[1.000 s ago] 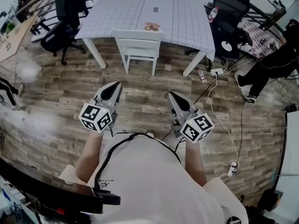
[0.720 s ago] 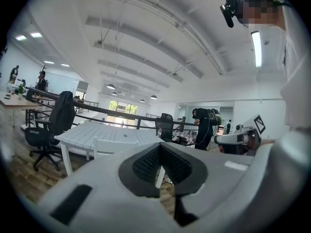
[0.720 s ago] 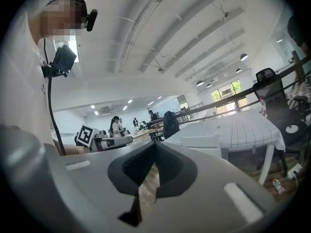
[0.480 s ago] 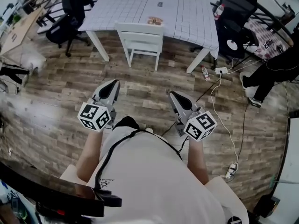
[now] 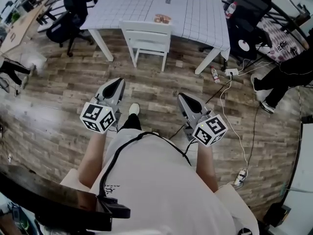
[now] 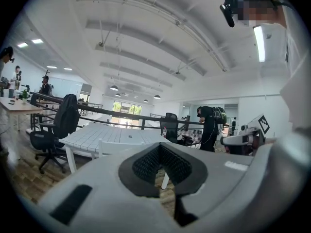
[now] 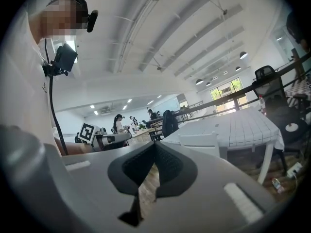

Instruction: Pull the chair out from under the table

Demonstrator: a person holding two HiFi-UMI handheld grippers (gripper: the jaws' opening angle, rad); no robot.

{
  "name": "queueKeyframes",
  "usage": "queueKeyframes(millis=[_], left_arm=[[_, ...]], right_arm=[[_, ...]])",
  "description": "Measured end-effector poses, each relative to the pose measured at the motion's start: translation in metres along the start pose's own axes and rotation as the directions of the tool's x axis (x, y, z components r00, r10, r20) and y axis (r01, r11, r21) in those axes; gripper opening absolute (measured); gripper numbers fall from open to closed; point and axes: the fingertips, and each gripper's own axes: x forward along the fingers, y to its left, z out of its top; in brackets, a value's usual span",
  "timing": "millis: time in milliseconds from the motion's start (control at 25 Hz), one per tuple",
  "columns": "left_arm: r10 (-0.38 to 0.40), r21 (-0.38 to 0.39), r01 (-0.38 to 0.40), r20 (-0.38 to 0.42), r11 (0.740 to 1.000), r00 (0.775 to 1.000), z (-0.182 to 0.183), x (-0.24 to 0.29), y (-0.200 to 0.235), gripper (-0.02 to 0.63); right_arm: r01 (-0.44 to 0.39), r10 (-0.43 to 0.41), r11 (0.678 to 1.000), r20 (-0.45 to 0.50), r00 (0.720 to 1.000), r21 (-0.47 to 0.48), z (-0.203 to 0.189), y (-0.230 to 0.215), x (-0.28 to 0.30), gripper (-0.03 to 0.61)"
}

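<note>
A white chair [image 5: 145, 35] stands on the wood floor with its seat tucked under the near edge of the white gridded table [image 5: 137, 4]. My left gripper [image 5: 116, 84] and right gripper [image 5: 183, 99] hang side by side well short of it, both shut and holding nothing. In the left gripper view the left gripper [image 6: 159, 146] points nearly level at the chair's back [image 6: 116, 147] and the table [image 6: 97, 134]. The right gripper [image 7: 154, 144] likewise looks past its closed jaws at the chair [image 7: 199, 140] and table [image 7: 238, 125].
Black office chairs stand left [image 5: 68, 18] and right [image 5: 247, 9] of the table. White cables and a power strip [image 5: 230, 73] lie on the floor at the right, near a seated person [image 5: 293, 67]. A small object [image 5: 163, 18] lies on the table. My shoe [image 5: 133, 109] shows between the grippers.
My shoe has come into view between the grippers as I step towards the table. Both grippers stay shut and empty. The chair has not moved from the table.
</note>
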Motion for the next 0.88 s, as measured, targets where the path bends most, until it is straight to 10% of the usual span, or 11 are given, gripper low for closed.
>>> queueKeyframes(millis=[880], left_arm=[[-0.149, -0.033, 0.147, -0.058, 0.989, 0.987, 0.036, 0.115, 0.216, 0.005]], right_arm=[[0.086, -0.087, 0.996, 0.033, 0.996, 0.030, 0.047, -0.053, 0.233, 0.006]])
